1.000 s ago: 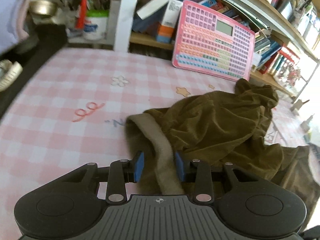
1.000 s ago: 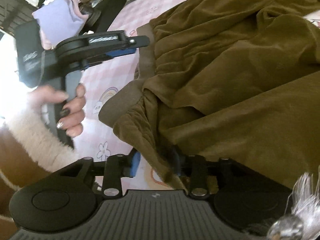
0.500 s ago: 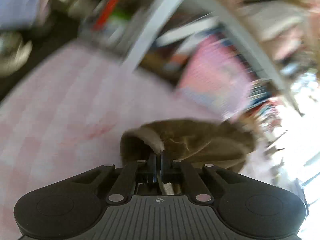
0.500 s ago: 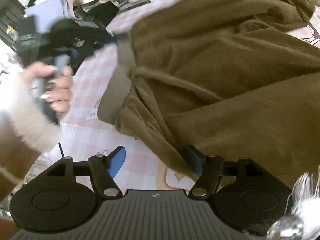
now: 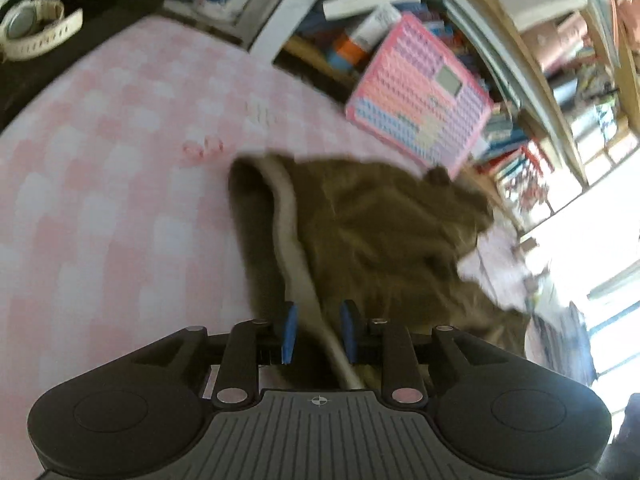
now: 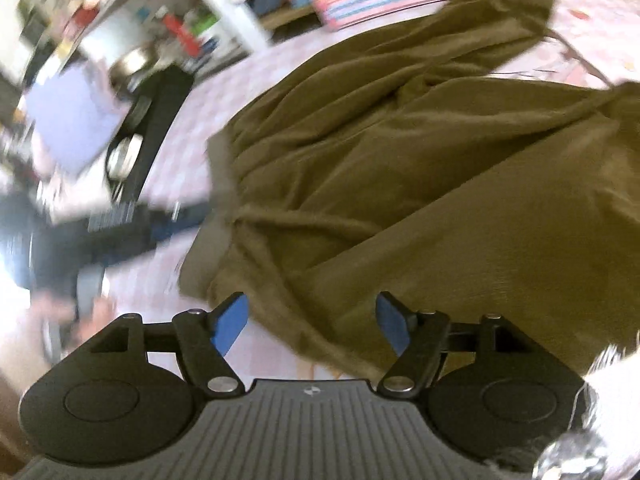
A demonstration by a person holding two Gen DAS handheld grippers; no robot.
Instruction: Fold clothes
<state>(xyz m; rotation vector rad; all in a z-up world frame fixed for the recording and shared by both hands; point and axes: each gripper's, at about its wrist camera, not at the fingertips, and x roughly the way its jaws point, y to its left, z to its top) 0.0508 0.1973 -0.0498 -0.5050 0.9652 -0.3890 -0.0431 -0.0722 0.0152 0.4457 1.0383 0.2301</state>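
- Pink-and-white checked cloth [image 5: 100, 208] covers the counter, with little doodles printed on it, and packed bookshelves [image 5: 540, 80] run along the back.
- Far left in the left wrist view, a white watch [image 5: 32, 28] sits on something black at the counter's edge.
- Next over, a pink keypad toy [image 5: 420, 108] leans against the shelf, tilted, right behind the clothes.
- Brown garment [image 5: 380, 232] is lying crumpled on the counter, spread from the middle off to the right. Its paler waistband [image 5: 288, 216] curls along the left edge and runs back toward the camera.
- Left tongs [image 5: 318, 334]: that waistband strip passes right between the blue pads [image 5: 289, 334]. The jaws are opening, and I can see a gap on both sides of the strip, so they aren't pinching it.
- Right wrist view is blurry on the left: lilac cloth [image 6: 76, 120], some black stuff, and the other gripper as a dark smear with a hand below it.
- Same garment [image 6: 420, 160] fills most of that view, lots of soft folds, near edge lying just in front of the pads.
- Right tongs [image 6: 314, 326] are spread wide, nothing pressed between them. The garment's folded edge sits in the gap, but the pads [image 6: 230, 322] stand clear of it.
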